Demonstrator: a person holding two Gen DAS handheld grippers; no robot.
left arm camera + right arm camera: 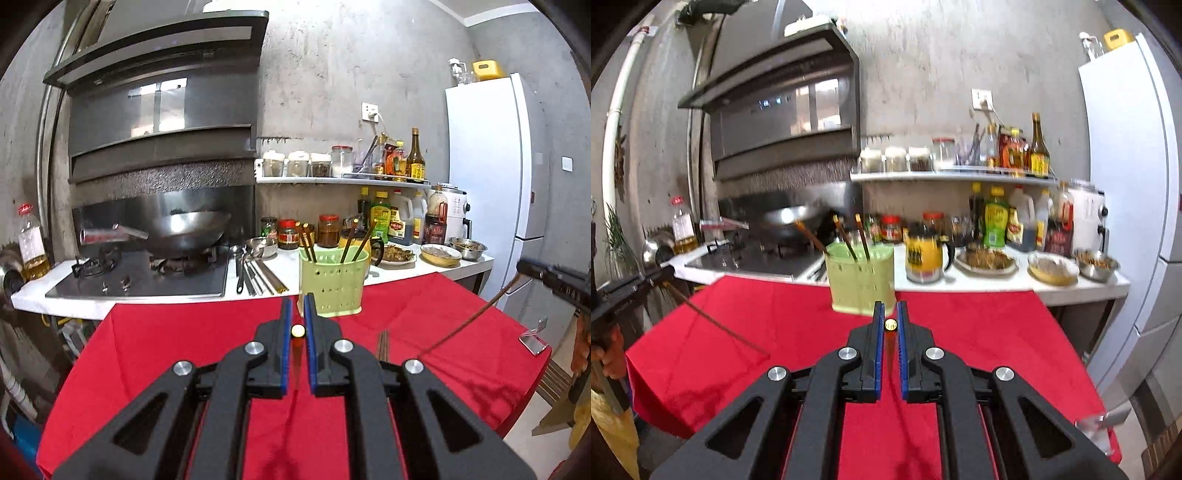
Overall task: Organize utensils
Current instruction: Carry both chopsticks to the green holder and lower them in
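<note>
A light green perforated utensil holder (334, 282) stands at the far edge of the red cloth and holds several brown chopsticks (349, 240); it also shows in the right wrist view (861, 280). My left gripper (298, 310) is shut on a chopstick (298, 330), its gold end showing between the pads, just short of the holder. My right gripper (890, 306) is shut on another chopstick (890, 325), also just short of the holder. The right gripper with its chopstick appears at the right edge of the left wrist view (480, 314). More chopsticks (384, 345) lie on the cloth.
Red cloth (184, 350) covers the table. Behind it a white counter (406, 275) carries a stove with a wok (192, 230), loose metal utensils (255, 275), jars, sauce bottles, a yellow mug (923, 258) and food bowls. A white fridge (491, 166) stands right.
</note>
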